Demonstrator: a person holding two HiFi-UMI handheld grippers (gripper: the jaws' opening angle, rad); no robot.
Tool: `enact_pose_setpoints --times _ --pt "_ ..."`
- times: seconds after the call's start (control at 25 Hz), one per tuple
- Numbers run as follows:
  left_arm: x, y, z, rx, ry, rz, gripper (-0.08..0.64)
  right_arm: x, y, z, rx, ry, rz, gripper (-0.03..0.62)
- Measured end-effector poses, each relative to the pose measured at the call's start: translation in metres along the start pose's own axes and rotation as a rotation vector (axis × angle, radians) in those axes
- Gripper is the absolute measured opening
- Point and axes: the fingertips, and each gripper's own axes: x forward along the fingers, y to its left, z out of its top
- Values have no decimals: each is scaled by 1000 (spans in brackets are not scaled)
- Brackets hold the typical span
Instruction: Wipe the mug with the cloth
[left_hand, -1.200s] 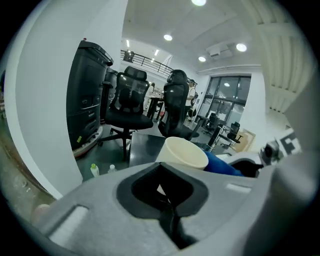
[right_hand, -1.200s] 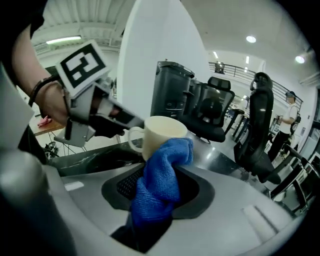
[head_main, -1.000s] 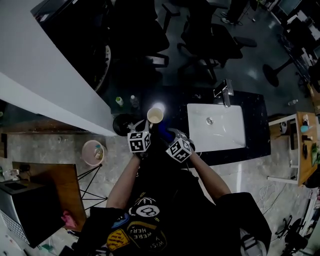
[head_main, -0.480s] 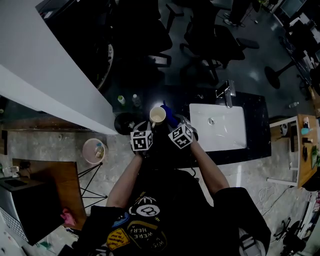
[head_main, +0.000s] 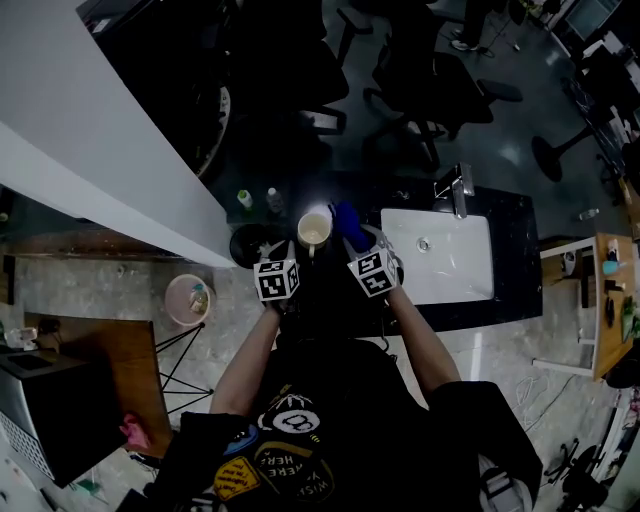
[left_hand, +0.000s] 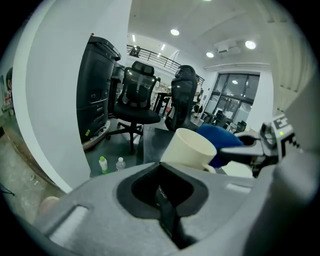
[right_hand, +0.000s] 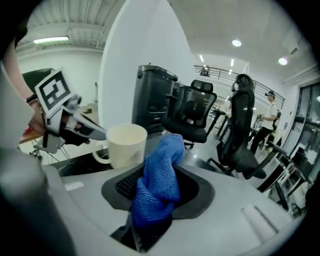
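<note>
A cream mug (head_main: 313, 230) hangs in the air over the dark counter, left of the sink. My left gripper (head_main: 298, 250) is shut on it at the handle side; the right gripper view shows its finger (right_hand: 92, 133) reaching the handle. The mug (left_hand: 190, 149) fills the middle of the left gripper view. My right gripper (head_main: 357, 243) is shut on a blue cloth (head_main: 348, 218), bunched and standing out between its jaws (right_hand: 159, 185). The cloth (left_hand: 221, 138) lies against the mug's right side, near the rim (right_hand: 127, 131).
A white sink (head_main: 440, 255) with a faucet (head_main: 455, 185) is set in the black counter (head_main: 510, 290) to the right. Two small bottles (head_main: 245, 200) and a dark round object (head_main: 245, 245) stand left of the mug. A white partition (head_main: 90, 170) runs left. Office chairs (head_main: 430, 85) stand beyond.
My right gripper has carried the blue cloth from the near side of the mug up and away along the mug's right side. The left gripper and mug stayed almost still.
</note>
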Motion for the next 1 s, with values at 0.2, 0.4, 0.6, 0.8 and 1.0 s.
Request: enact_pose_setpoints --times 0.2,0.4,0.6,0.8,1.0 --pt "14 8 -4 24 42 2 3 28 -13 22 -120 44 21 147" --pt "16 -6 -4 41 40 -18 3 6 61 1 -263 40 144 149" --pt "15 -2 -16 -6 71 -25 3 -21 88 -22 -290 17 233 147" --pt "10 -1 -12 6 61 -24 3 -4 0 12 -142 8 -7 147" --pt "12 -13 -20 -8 77 -33 3 11 27 15 -213 67 58 149"
